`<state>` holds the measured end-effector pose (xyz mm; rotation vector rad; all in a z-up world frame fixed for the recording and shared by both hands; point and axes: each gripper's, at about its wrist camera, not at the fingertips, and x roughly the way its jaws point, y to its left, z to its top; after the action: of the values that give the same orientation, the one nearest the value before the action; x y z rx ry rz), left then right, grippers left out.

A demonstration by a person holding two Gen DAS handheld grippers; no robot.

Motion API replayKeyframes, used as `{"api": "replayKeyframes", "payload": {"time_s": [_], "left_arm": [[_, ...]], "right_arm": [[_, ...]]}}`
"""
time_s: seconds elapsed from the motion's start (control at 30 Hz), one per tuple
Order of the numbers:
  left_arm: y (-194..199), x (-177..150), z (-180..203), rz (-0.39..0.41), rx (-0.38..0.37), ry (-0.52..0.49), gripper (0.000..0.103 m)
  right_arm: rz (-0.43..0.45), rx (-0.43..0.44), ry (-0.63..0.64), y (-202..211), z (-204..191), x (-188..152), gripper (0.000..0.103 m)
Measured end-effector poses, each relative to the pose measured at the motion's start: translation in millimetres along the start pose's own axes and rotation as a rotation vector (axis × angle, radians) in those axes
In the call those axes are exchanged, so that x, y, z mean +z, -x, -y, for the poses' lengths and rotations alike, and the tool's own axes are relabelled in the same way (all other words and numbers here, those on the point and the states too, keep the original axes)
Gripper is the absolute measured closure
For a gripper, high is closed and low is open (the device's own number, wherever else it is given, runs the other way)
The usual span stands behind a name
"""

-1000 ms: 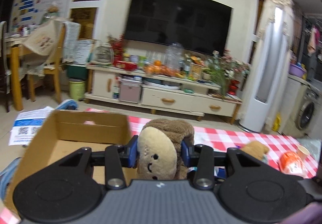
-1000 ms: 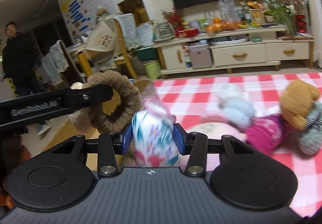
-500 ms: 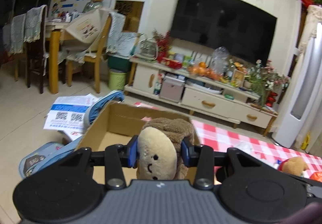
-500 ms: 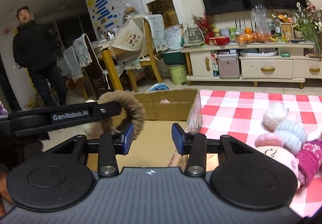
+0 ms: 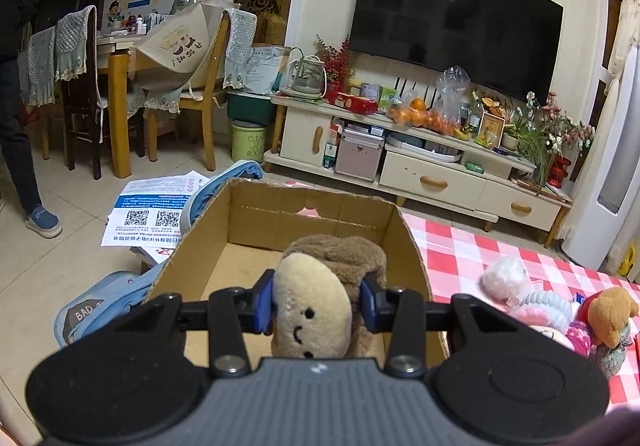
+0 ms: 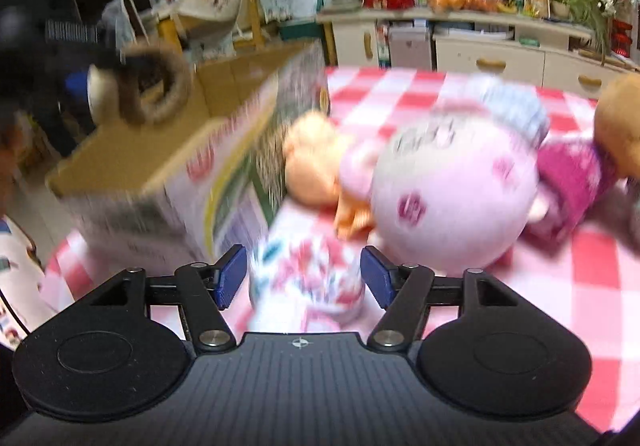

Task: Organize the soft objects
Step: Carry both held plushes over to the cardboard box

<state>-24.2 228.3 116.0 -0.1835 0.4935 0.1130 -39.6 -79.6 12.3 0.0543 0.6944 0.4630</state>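
My left gripper (image 5: 316, 304) is shut on a brown plush toy (image 5: 324, 266) with a beige face, held just over the open cardboard box (image 5: 304, 213). The right wrist view is blurred; it shows the same plush (image 6: 156, 85) up left above the box (image 6: 224, 149). My right gripper (image 6: 302, 278) is low over the red-checked tablecloth (image 6: 560, 286) with its jaws opening. A white floral soft toy (image 6: 304, 286) lies between them; the pads are not pressing on it. A round pink doll (image 6: 452, 197) and a peach doll (image 6: 312, 153) lie just beyond.
More soft toys, among them a brown bear (image 5: 608, 314), lie on the cloth right of the box. Papers (image 5: 152, 213) and a blue bag (image 5: 100, 310) lie on the floor to its left. A person (image 5: 20, 85) stands far left. A TV stand (image 5: 432, 173) runs behind.
The left gripper carried the brown plush leftward over the box. The floral toy left the right jaws; that gripper then dropped to the table, and its wider jaws now straddle the toy.
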Motion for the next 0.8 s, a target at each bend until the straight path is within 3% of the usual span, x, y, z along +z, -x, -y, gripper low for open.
{"api": "replayKeyframes", "payload": {"time_s": [0.03, 0.17, 0.27, 0.33, 0.6, 0.8], "left_arm": [[0, 0, 0, -0.001, 0.000, -0.001, 0.062], [-1, -1, 3, -0.011, 0.002, -0.012, 0.062], [-3, -1, 4, -0.017, 0.006, -0.021, 0.062], [-4, -2, 5, -0.022, 0.007, -0.023, 0.062], [-3, 0, 2, -0.032, 0.015, -0.022, 0.062], [-1, 2, -2, -0.028, 0.022, -0.007, 0.062]], "right_arm": [[0.004, -0.021, 0.021, -2, -4, -4, 0.006], [-0.005, -0.040, 0.062, -14, -9, -14, 0.005], [0.015, -0.065, 0.056, -20, -15, -16, 0.007], [0.029, -0.061, 0.044, -24, -12, -15, 0.018], [0.066, -0.076, 0.047, -14, -16, -8, 0.019], [0.143, -0.064, 0.022, 12, -23, 10, 0.019]]}}
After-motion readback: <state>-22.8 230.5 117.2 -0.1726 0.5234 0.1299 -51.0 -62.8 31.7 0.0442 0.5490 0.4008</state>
